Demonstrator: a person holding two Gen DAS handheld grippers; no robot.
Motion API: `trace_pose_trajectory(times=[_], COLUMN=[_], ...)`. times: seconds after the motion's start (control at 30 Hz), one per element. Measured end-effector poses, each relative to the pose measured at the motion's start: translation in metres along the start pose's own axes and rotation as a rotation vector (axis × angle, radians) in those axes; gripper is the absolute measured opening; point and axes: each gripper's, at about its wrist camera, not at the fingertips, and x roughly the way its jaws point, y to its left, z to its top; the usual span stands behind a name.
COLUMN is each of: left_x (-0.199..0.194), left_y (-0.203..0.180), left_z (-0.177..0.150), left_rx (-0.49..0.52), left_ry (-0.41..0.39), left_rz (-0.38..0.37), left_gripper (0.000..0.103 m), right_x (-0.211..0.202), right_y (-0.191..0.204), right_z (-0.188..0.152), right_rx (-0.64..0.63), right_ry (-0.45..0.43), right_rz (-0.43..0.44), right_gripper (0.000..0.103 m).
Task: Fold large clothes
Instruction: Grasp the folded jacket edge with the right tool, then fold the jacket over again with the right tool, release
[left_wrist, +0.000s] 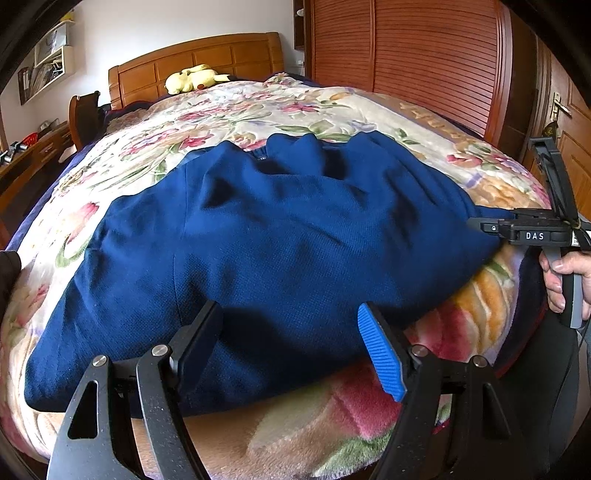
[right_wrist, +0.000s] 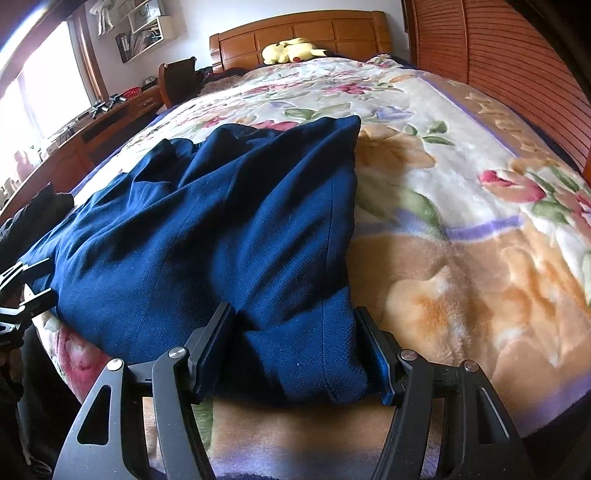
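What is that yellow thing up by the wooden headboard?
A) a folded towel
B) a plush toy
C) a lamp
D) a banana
B: a yellow plush toy with ears lies at the head of the bed, just in front of the headboard, well beyond the blue garment.

Rumpled navy garment (left_wrist: 280, 236) on floral blanket (left_wrist: 332, 107)

Bedroom: bed under a plush floral blanket (right_wrist: 461, 206) in cream, peach and pink, with a panelled orange-brown wooden headboard (right_wrist: 299, 31) at its far edge and a yellow plush toy (right_wrist: 291, 50) lying just before it. Reddish-brown louvred wooden wardrobe doors (left_wrist: 406, 55) run along the bed's right edge. Left: white wall (left_wrist: 166, 26), white wall shelf unit (right_wrist: 147, 27), brown wooden desk (right_wrist: 107, 122), bright daylit window (right_wrist: 40, 88).
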Motion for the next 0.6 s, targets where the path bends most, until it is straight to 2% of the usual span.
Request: trace_pose_trajectory(times=[0.27,0.43,0.5,0.6], left_x=[0.001,0.0,-0.002,-0.011], left_y=[0.001,0.003,0.006,0.012], left_z=[-0.001,-0.003,-0.002,-0.002], left_rx=[-0.005,-0.005,-0.015,-0.035], left_ry=[-0.002,-0.002,-0.002,-0.02], left_rz=[-0.009,-0.021,-0.027,-0.03], left_gripper=[0.077,0.077,0.077,0.077], right_x=[0.003,0.005,0.004,-0.002], right_y=[0.001,0.002,0.002,0.009], right_z=[0.001,0.003,0.004,0.008], right_rx=[0.005,0.012,0.022,0.0], right_ry=[0.006,0.021,0.024,0.009], right_rz=[0.012,0.054,0.082,0.081], right_gripper=[0.062,0.05,0.034,0.024])
